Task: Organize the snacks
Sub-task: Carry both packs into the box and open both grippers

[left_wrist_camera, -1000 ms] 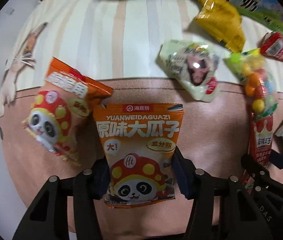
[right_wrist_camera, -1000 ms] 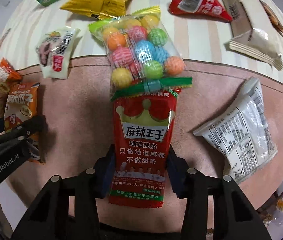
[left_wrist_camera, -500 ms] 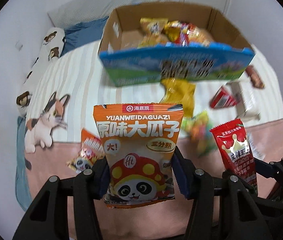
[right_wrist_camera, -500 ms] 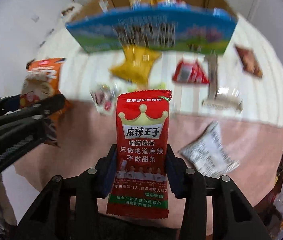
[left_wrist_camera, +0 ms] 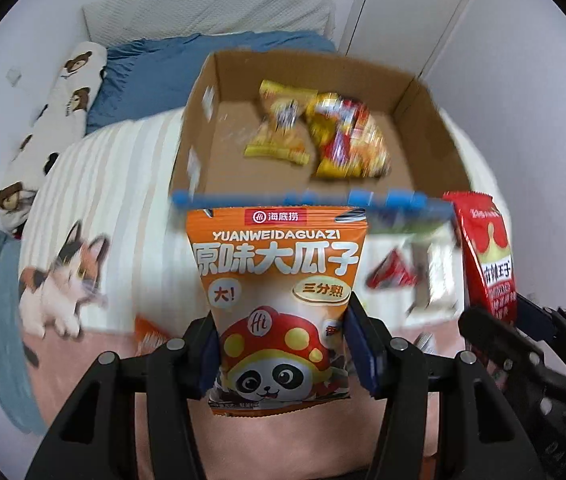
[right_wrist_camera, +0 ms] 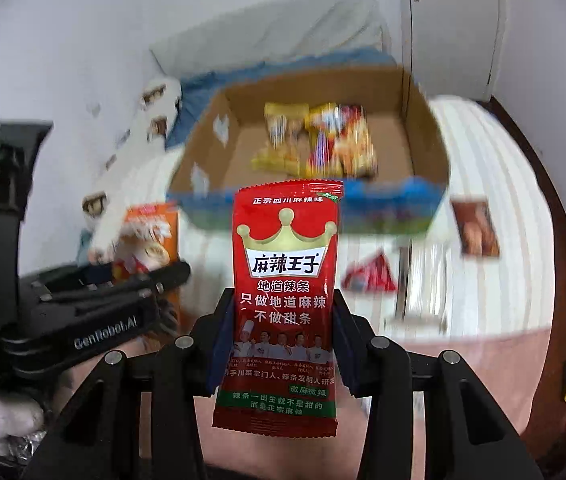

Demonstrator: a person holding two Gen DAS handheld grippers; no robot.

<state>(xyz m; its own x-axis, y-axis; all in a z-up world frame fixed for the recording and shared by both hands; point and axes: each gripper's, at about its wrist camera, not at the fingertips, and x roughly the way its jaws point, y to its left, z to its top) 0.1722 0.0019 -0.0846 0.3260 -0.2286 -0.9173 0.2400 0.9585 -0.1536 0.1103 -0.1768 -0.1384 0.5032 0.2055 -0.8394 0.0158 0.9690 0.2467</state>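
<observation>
Holding one snack packet in each gripper, up above a bed and short of an open cardboard box.

Left gripper (left_wrist_camera: 281, 354) clamped on an orange sunflower-seed packet (left_wrist_camera: 277, 300) with a panda print; right gripper (right_wrist_camera: 279, 344) clamped on a red spicy-strip packet (right_wrist_camera: 283, 304) with a gold crown, both packets upright. Beyond them, on the bed's far half, a cardboard box (left_wrist_camera: 199, 120) with a blue printed near wall, holding blurred yellow and red snack bags (left_wrist_camera: 323, 136) toward its far side. Underneath, a striped bedspread (left_wrist_camera: 123, 160) with a cat print (left_wrist_camera: 63, 276) at left and a pink band nearest. Scattered right on the stripes: a red triangular packet (right_wrist_camera: 369, 276) and a brown one (right_wrist_camera: 475, 228). Farther off, a blue sheet (left_wrist_camera: 155, 68), a white pillow (left_wrist_camera: 207, 8), white walls, and a white door (right_wrist_camera: 451, 20) at far right.
</observation>
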